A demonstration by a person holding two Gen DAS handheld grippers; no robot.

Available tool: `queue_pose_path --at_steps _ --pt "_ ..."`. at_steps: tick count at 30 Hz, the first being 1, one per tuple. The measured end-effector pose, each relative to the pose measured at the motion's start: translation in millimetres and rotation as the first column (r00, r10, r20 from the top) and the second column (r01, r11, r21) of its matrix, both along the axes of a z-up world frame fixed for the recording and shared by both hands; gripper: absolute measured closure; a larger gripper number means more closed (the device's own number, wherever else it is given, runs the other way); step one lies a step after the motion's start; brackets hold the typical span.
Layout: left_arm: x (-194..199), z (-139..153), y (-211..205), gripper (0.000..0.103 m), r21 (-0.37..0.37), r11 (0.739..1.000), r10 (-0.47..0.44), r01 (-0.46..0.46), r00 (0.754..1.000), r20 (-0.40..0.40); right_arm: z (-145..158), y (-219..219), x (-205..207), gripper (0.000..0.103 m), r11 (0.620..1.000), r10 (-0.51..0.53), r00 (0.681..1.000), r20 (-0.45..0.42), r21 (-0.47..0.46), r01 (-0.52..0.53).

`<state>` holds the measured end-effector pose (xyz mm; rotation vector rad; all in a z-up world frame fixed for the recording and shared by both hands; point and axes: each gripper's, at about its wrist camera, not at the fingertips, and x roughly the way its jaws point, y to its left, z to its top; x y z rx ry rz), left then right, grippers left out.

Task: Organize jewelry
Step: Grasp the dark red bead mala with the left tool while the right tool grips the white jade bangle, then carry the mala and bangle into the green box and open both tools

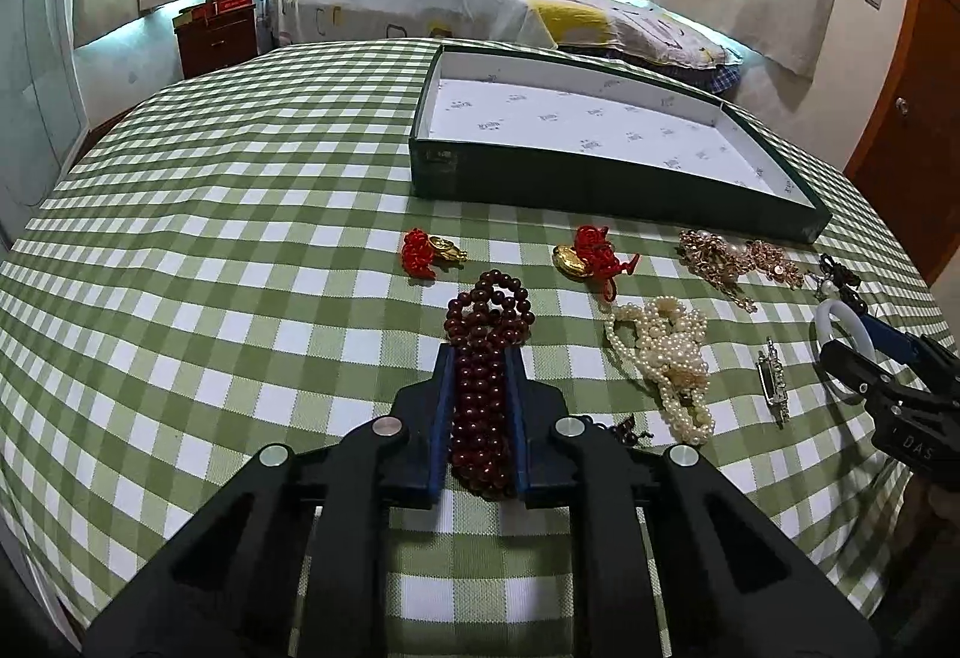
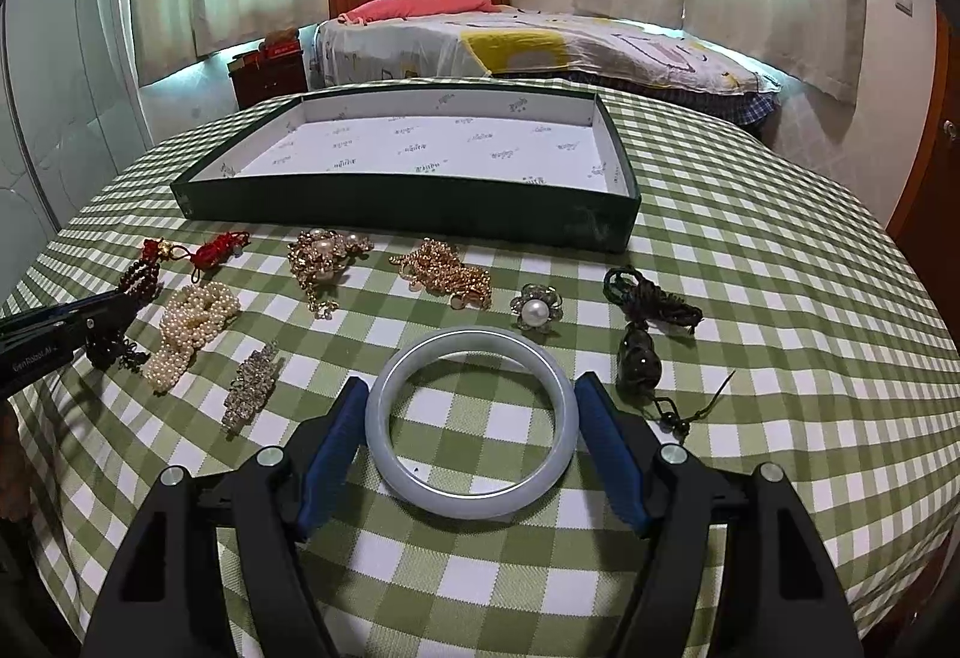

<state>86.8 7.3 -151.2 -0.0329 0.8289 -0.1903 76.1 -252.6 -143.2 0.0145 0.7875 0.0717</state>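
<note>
My left gripper (image 1: 480, 352) is shut on a dark red bead bracelet (image 1: 485, 358), which runs between its blue pads. My right gripper (image 2: 471, 388) is shut on a pale jade bangle (image 2: 472, 421), its pads against the bangle's two sides. The bangle rests at the green checked tablecloth. A dark green tray (image 2: 408, 205) with white lining stands empty at the back. Loose on the cloth lie a pearl necklace (image 1: 666, 358), gold chains (image 2: 447, 274), a gold and pearl cluster (image 2: 324, 253), a pearl flower ring (image 2: 536, 311), a rhinestone clip (image 2: 251, 385) and red cord charms (image 1: 591, 253).
A dark cord pendant (image 2: 642, 340) lies right of the bangle. A second red cord charm (image 1: 429, 250) lies left of centre. The left gripper shows in the right wrist view (image 2: 66, 325) at the left edge. A bed (image 2: 510, 43) stands beyond the table.
</note>
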Motion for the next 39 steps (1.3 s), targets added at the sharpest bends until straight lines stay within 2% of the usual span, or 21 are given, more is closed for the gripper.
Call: queue_pose_path --at_steps 8,16,25,34,39 --pt "-3 5 0 0.091 -0.012 1.0 -0.003 0.003 1.0 0.014 7 0 -6 0.034 1.0 -0.006 1.0 0.03 0.005 0.006" --pt "-12 24 -3 0.092 -0.004 1.0 -0.008 0.008 0.997 0.072 19 -3 -11 0.034 0.999 -0.015 0.998 0.062 0.03 0.013" --pt "-5 55 -9 0.092 -0.029 0.999 -0.011 0.015 0.991 0.134 51 -6 -11 0.034 0.998 -0.025 0.989 0.144 0.053 0.018" --pt "48 95 -31 0.092 -0.037 0.999 -0.015 0.024 0.972 0.237 78 -14 35 0.034 0.999 -0.034 0.975 0.22 0.039 0.027" --pt "95 96 -51 0.092 -0.019 0.999 -0.034 0.04 0.972 0.233 82 -17 74 0.034 0.999 -0.028 0.973 0.231 0.023 0.023"
